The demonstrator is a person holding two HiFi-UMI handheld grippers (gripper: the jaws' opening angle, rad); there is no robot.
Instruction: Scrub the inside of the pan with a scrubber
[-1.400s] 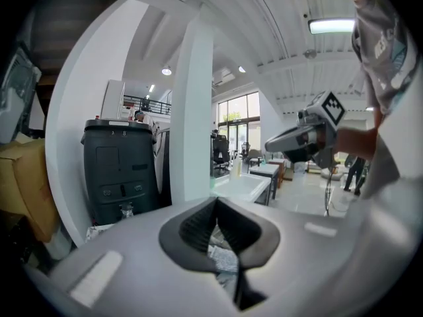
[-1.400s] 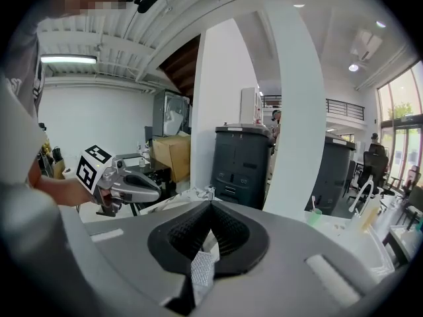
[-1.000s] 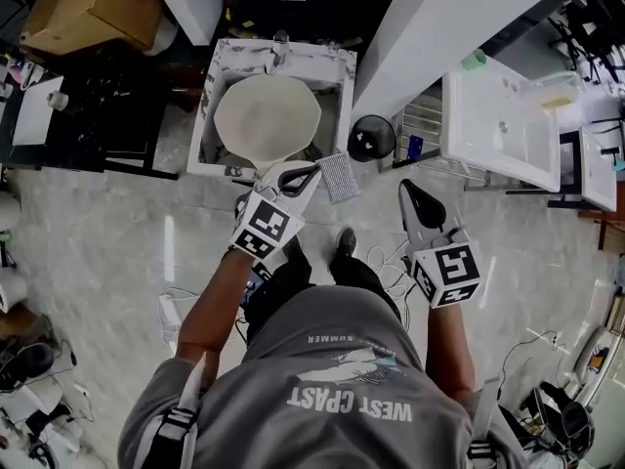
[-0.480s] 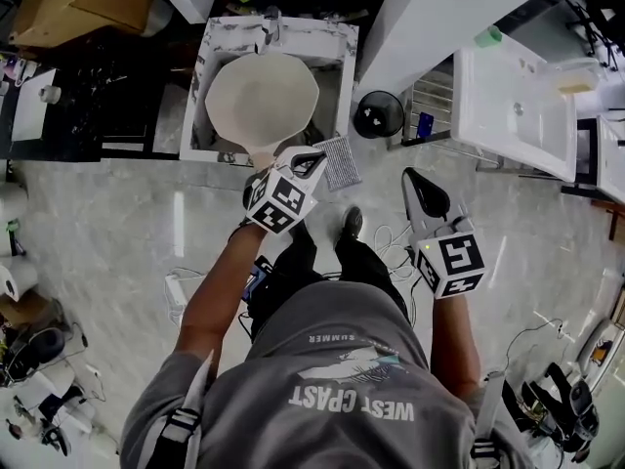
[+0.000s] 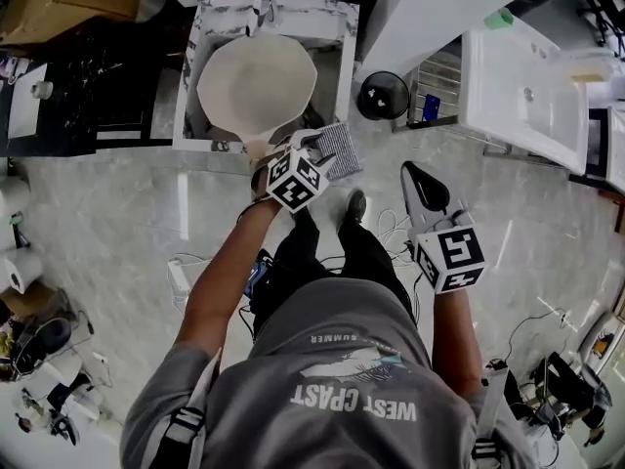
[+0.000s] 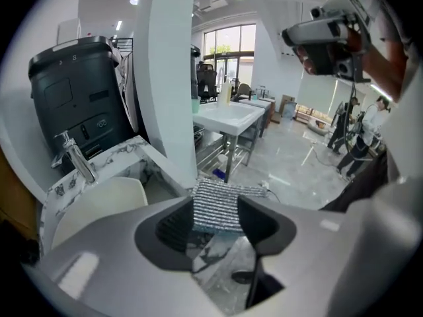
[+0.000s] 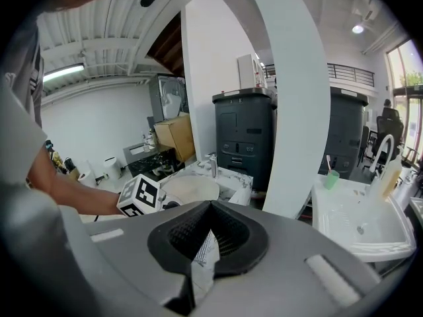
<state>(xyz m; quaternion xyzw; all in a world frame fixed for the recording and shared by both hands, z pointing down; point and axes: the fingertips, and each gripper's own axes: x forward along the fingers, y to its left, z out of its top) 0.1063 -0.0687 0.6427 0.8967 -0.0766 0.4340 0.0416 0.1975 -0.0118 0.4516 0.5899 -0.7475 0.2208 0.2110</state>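
Opening L tongs [image 5: 314, 152], scrubber [image 6: 217, 203] between

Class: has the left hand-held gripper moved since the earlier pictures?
Yes. The left hand-held gripper has neared the front rim of the sink and the scrubber; its jaws have just been opening, the scrubber between them.

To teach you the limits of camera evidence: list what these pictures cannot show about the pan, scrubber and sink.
1. End of the pan handle: head view, under the left gripper, whose fingers have just been opening, scrubber showing ahead between them, unpressed.
2. The scrubber's near edge: left gripper view, behind those fingers.
3. Most of the sink floor: head view, covered by the pan.
4. The pan's surface: right gripper view, too small to judge dirt.
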